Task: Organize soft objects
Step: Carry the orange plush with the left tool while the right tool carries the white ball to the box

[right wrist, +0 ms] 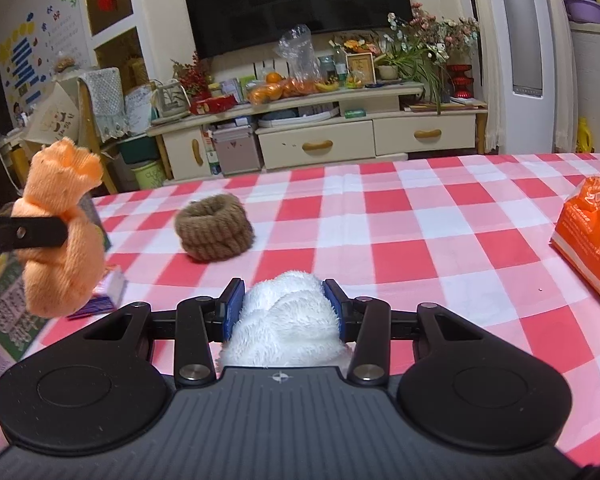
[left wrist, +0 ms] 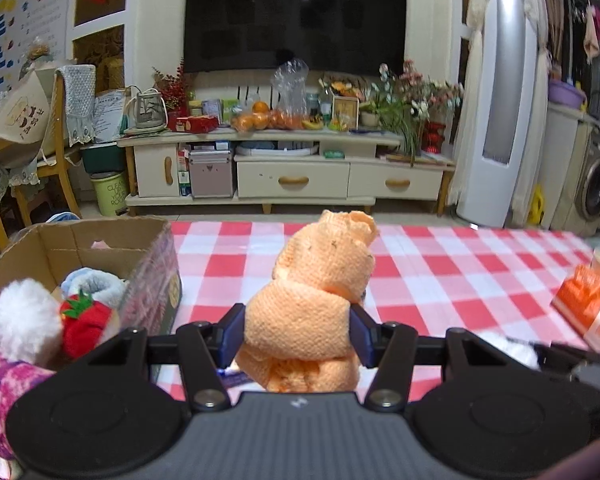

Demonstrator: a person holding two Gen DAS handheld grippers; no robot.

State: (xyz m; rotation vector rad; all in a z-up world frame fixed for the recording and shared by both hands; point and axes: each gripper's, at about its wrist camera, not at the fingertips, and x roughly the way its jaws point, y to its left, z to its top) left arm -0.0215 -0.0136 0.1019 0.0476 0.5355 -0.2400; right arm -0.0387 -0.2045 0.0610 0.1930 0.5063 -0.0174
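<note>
My left gripper (left wrist: pixel 298 330) is shut on a rolled orange towel (left wrist: pixel 320 300) and holds it above the checked table, just right of a cardboard box (left wrist: pixel 100 240). The box holds a white pompom, a red strawberry toy (left wrist: pixel 85 322), a blue fuzzy item and a pink knit piece. In the right wrist view the orange towel (right wrist: pixel 60 248) hangs at the left in the left gripper's fingers (right wrist: pixel 24 232). My right gripper (right wrist: pixel 284 306) is shut on a white fluffy cloth (right wrist: pixel 288 324) low over the table. A brown rolled sock (right wrist: pixel 214 226) lies on the table ahead.
The table has a red-and-white checked cloth (right wrist: pixel 420 220). An orange snack bag (right wrist: pixel 592 236) lies at the right edge; it also shows in the left wrist view (left wrist: pixel 588 308). Small packets (right wrist: pixel 100 300) lie beside the box. A TV cabinet stands beyond the table.
</note>
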